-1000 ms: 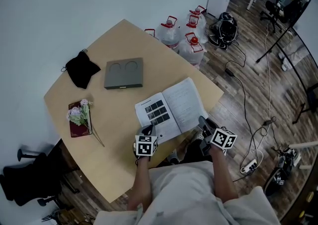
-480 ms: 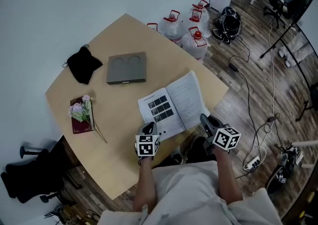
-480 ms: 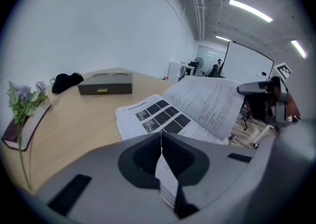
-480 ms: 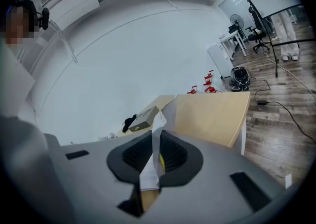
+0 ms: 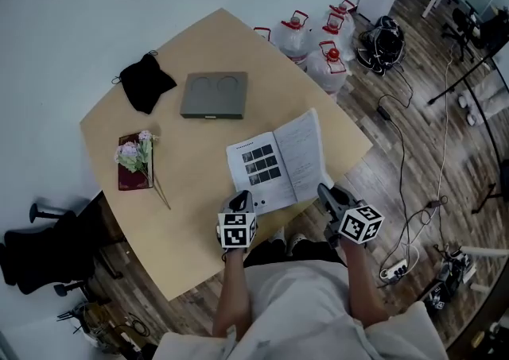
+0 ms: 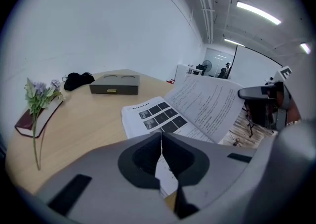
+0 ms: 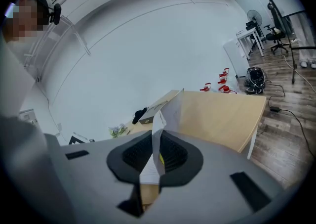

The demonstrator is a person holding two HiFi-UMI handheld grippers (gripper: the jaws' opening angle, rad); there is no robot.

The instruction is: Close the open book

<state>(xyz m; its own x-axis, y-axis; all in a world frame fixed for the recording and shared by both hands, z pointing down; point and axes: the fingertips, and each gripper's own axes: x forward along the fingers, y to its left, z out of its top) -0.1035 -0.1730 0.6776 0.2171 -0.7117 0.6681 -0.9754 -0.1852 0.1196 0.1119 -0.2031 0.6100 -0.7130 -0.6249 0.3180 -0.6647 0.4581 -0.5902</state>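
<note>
The open book [image 5: 274, 166] lies near the table's front right edge, photos on its left page [image 6: 158, 118] and text on its right page [image 6: 207, 104]. My left gripper [image 5: 241, 198] is at the left page's near corner. Its jaws [image 6: 161, 136] are shut with a thin white edge of that page in the seam. My right gripper [image 5: 324, 191] holds the right side's near edge. A bunch of pages [image 7: 159, 119] stands upright between its jaws [image 7: 157, 141]. The right page is tilted up off the table, while the left one lies flat.
On the wooden table [image 5: 183, 223] sit a grey case [image 5: 214, 95], a black pouch [image 5: 147, 80] and flowers on a red book [image 5: 134, 161]. Water jugs [image 5: 318, 44] stand beyond the far corner, cables [image 5: 398, 152] run over the floor, and a black chair [image 5: 40, 251] is at the left.
Both grippers have risen slightly at the book's near edge, and the right page stands a little steeper. The head view has shifted, so the table sits further right in it.
</note>
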